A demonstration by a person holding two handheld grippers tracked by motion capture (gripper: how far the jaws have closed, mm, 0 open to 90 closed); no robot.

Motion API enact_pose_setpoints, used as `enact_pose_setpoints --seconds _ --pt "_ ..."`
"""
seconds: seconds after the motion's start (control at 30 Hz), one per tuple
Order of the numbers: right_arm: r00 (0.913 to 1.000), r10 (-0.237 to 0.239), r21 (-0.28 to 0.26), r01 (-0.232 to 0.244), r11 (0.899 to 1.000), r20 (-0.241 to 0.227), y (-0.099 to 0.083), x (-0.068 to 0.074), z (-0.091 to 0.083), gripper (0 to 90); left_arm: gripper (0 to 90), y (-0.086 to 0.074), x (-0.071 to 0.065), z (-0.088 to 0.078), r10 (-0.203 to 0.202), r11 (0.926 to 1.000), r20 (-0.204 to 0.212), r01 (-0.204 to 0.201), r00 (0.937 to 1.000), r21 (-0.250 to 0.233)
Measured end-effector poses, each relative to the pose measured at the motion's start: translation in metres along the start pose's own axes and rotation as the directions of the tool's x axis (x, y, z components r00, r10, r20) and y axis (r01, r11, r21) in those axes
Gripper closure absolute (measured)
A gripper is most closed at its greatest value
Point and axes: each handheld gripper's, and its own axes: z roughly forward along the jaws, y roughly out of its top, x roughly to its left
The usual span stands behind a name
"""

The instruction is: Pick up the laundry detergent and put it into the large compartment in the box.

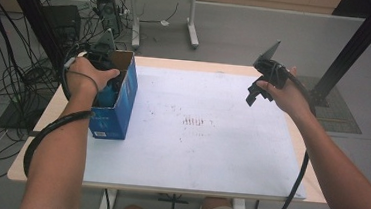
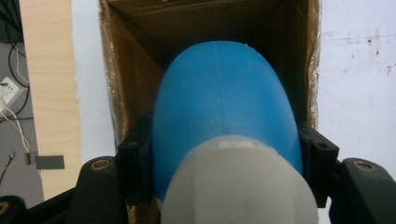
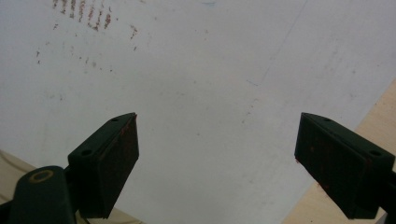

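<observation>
A blue bottle [image 2: 224, 102] with a white cap [image 2: 238, 186] points base-first into an open blue cardboard box [image 1: 123, 107] that stands at the left of the white mat [image 1: 194, 155]. My left gripper [image 2: 226, 154] is shut on the bottle, one jaw on each side of its body. In the high view the left gripper [image 1: 106, 80] sits inside the box's open top, with the bottle [image 1: 108, 97] partly hidden by the hand. My right gripper [image 1: 252, 95] hovers above the mat's far right, open. In the right gripper view, the right gripper [image 3: 217, 158] has nothing between its jaws.
The box's brown inner walls [image 2: 135, 60] close in tightly around the bottle. The mat carries faint reddish stains [image 1: 192, 121] at its middle. The wooden table [image 1: 47, 118] shows as a rim around the mat. Cables and equipment [image 1: 5, 75] crowd the floor at the left.
</observation>
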Motion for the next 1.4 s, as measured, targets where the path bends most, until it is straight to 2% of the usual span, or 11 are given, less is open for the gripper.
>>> enact_pose_setpoints --seconds 0.8,1.4 --pt "0.9999 -0.009 -0.002 0.009 1.000 0.011 0.002 0.005 -0.003 13.6 37.3 -0.003 -0.001 0.021 0.016 0.9996 -0.008 -0.016 0.9998 0.022" --pt "0.9999 -0.007 -0.001 0.007 1.000 0.013 0.003 0.007 -0.004 13.6 37.3 -0.005 0.001 0.023 0.009 0.9998 -0.004 -0.009 0.9999 0.016"
